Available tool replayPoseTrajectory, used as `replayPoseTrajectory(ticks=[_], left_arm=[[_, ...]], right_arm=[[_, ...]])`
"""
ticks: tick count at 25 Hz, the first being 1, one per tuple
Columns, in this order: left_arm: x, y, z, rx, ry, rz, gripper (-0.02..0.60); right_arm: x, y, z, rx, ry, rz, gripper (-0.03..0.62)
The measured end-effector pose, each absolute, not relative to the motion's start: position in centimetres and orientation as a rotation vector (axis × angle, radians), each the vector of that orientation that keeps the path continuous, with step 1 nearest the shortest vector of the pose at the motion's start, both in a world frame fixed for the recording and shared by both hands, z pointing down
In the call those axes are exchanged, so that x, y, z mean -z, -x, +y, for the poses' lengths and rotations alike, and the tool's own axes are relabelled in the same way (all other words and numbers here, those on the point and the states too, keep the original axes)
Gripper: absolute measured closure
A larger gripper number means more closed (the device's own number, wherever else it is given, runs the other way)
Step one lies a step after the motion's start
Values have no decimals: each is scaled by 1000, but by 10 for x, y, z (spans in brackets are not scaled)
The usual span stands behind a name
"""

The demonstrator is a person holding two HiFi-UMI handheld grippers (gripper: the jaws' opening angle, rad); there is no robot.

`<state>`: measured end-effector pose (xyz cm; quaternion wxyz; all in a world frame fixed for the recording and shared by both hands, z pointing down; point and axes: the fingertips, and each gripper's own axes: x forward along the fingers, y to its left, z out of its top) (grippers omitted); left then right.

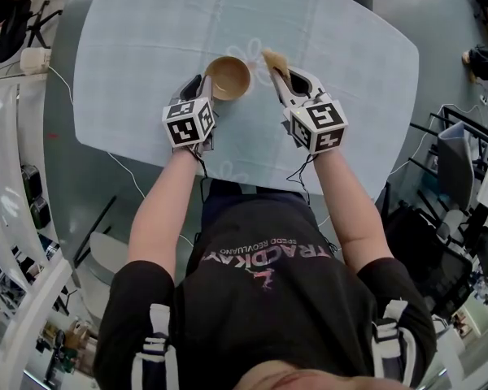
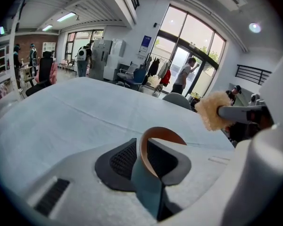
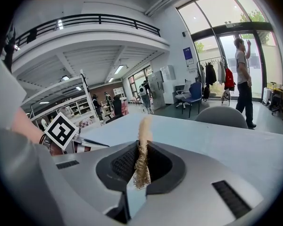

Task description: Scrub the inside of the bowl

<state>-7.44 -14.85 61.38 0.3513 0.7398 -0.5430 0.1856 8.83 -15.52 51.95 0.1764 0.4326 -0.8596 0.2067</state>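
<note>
Down at the near middle of the table, on its pale blue cloth, sits the tan bowl, mouth up. The left gripper has it by the rim on the person's left side. From the left gripper view it is clear: the jaws are pressed almost together with the bowl wall pinched between the dark pads, one pad inside, one outside, and the rim arches up beyond the tips. Over on the other side, the right gripper carries a tan, fibrous scrub pad. In the right gripper view its jaws are clamped tight on the scrub pad, which stands edge-on between them and pokes out past the tips. The pad hangs just beside the bowl, to its right, with a sliver of cloth showing between them, so no contact. The left gripper view catches the same pad up at the right, above table level and clear of the rim. Both forearms reach in side by side from the near edge
</note>
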Motion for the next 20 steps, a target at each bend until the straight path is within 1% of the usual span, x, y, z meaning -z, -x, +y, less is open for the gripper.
replayPoseTrajectory(ticks=[1, 4, 7, 13, 20], left_arm=[[-608, 78, -147, -480, -1936, -1418, 503], [-589, 85, -136, -491, -2019, -1443, 543], [-559, 91, -122, -477, -2107, -1473, 558], [-486, 101, -112, -361, -2229, -1568, 566], [-413, 83, -79, -300, -2397, -1545, 566]], right_arm=[[-517, -87, -155, -579, -1225, -2439, 562], [-508, -82, -150, -564, -1220, -2460, 562], [-494, -78, -143, -556, -1217, -2487, 562], [-453, -65, -136, -515, -1228, -2574, 562], [-388, -59, -109, -398, -1234, -2666, 562]])
